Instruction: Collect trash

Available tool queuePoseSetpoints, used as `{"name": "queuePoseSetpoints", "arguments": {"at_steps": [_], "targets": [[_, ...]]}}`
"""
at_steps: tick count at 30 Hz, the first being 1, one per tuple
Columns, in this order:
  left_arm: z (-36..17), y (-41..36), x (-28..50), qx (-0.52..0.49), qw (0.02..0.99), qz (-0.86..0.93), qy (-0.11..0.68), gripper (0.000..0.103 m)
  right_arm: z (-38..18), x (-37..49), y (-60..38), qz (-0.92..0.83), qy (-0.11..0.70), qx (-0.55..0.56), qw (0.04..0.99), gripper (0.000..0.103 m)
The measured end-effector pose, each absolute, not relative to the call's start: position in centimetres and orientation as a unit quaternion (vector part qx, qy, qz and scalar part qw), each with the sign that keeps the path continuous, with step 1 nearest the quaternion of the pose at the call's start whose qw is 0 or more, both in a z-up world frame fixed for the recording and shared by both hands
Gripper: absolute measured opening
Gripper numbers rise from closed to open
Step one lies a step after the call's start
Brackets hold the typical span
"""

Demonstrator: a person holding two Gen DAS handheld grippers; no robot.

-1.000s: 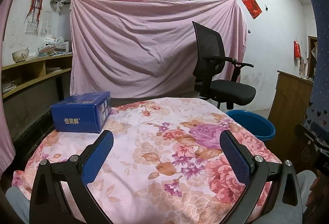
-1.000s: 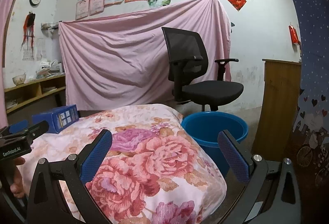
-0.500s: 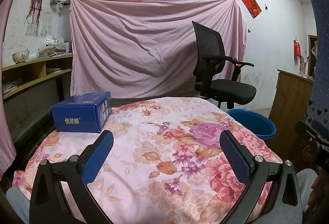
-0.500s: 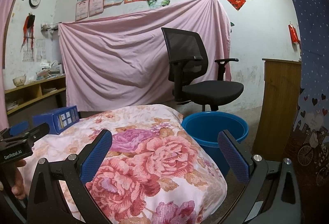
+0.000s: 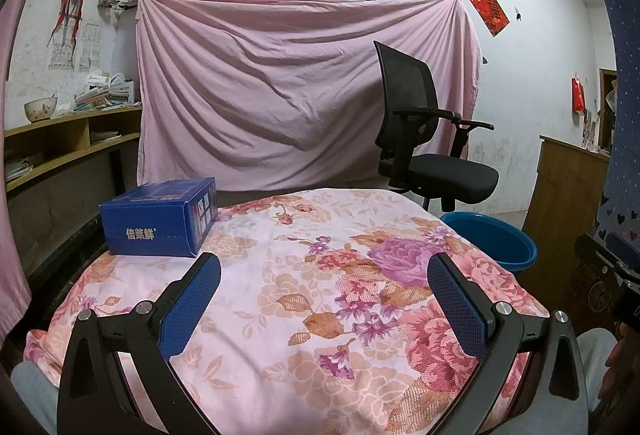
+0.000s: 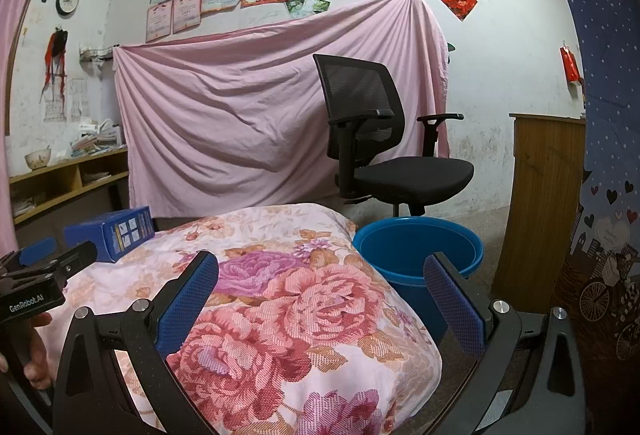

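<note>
A blue cardboard box (image 5: 158,221) lies at the far left of the floral tablecloth (image 5: 320,275); it also shows in the right wrist view (image 6: 116,233). A blue plastic bucket (image 6: 416,255) stands on the floor off the table's right edge, also in the left wrist view (image 5: 492,241). My left gripper (image 5: 324,271) is open and empty above the near middle of the table, the box ahead to its left. My right gripper (image 6: 320,269) is open and empty over the table's right corner, with the bucket just ahead to the right.
A black office chair (image 5: 424,143) stands behind the table and bucket. A pink sheet (image 5: 296,91) hangs on the back wall. Wooden shelves (image 5: 60,147) run along the left. A wooden cabinet (image 6: 544,195) stands right of the bucket.
</note>
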State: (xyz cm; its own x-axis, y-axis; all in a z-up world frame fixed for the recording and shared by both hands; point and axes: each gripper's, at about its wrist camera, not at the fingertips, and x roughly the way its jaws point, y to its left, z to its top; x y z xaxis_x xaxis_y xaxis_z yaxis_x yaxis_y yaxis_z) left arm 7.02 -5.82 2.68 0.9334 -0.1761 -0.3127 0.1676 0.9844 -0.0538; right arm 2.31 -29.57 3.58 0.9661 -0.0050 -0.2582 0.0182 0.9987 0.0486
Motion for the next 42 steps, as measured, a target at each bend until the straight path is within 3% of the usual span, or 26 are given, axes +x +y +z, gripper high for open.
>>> {"name": "queuePoseSetpoints", "arguments": {"at_steps": [42], "targets": [[2.58, -5.4, 6.92, -0.017, 0.984, -0.082, 0.154, 0.101, 3.58, 2.09, -29.34, -0.007, 0.129, 0.027, 0.991, 0.103]]}}
